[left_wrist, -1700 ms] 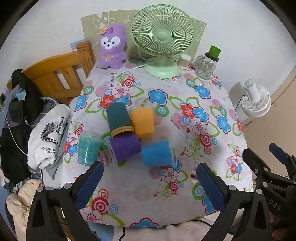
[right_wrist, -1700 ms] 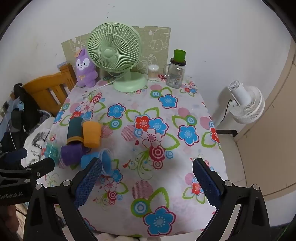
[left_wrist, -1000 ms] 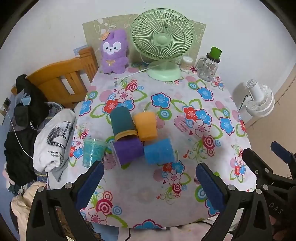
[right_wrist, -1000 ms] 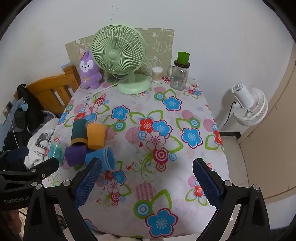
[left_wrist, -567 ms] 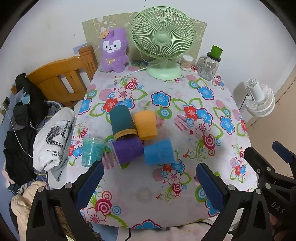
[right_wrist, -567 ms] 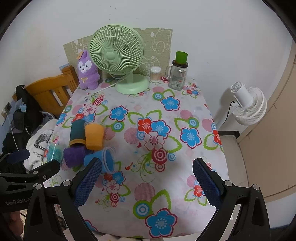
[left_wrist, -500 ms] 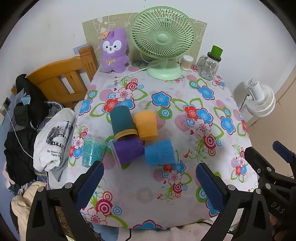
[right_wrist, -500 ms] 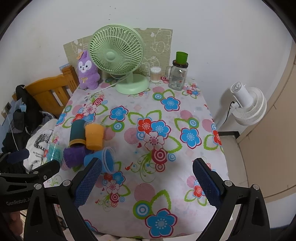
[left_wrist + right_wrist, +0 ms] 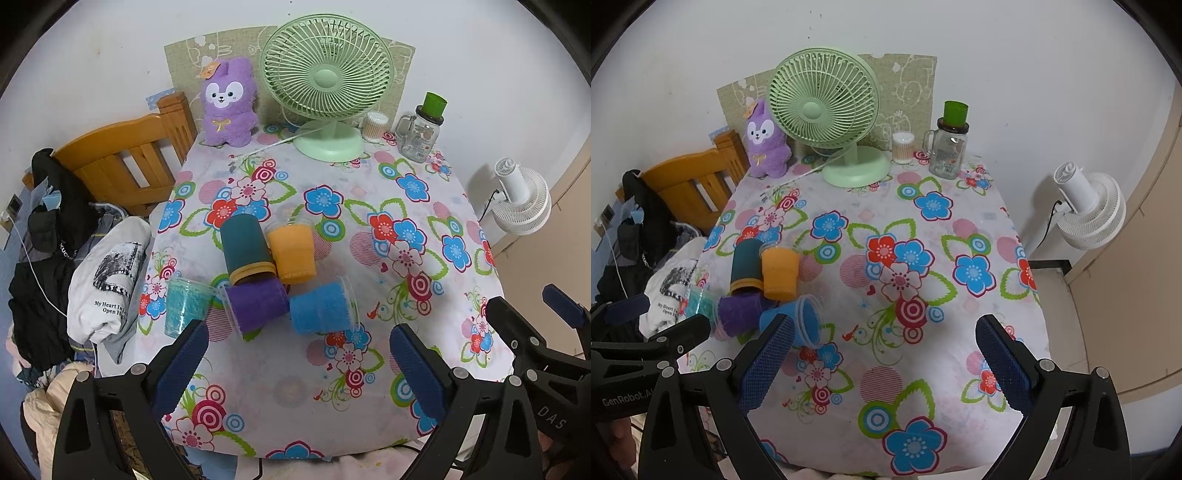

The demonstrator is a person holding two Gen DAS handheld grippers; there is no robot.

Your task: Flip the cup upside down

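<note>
Several cups sit in a cluster on the flowered table. A dark teal cup (image 9: 243,247), an orange cup (image 9: 293,253), a purple cup (image 9: 256,304) and a blue cup (image 9: 321,308) lie on their sides. A light teal cup (image 9: 184,304) stands mouth-up near the table's left edge. The cluster also shows in the right wrist view, with the blue cup (image 9: 798,321) nearest. My left gripper (image 9: 299,365) is open and empty, above the table's near edge, short of the cups. My right gripper (image 9: 882,362) is open and empty over the table's front right.
A green desk fan (image 9: 327,85), a purple plush toy (image 9: 229,107), a glass jar with a green lid (image 9: 421,133) and a small white container (image 9: 373,126) stand along the wall. A wooden chair (image 9: 125,162) with clothes is left of the table. A white floor fan (image 9: 522,201) is on the right.
Both grippers have pulled back slightly from the table, so more of it shows. The cups have not moved. Both grippers stay open.
</note>
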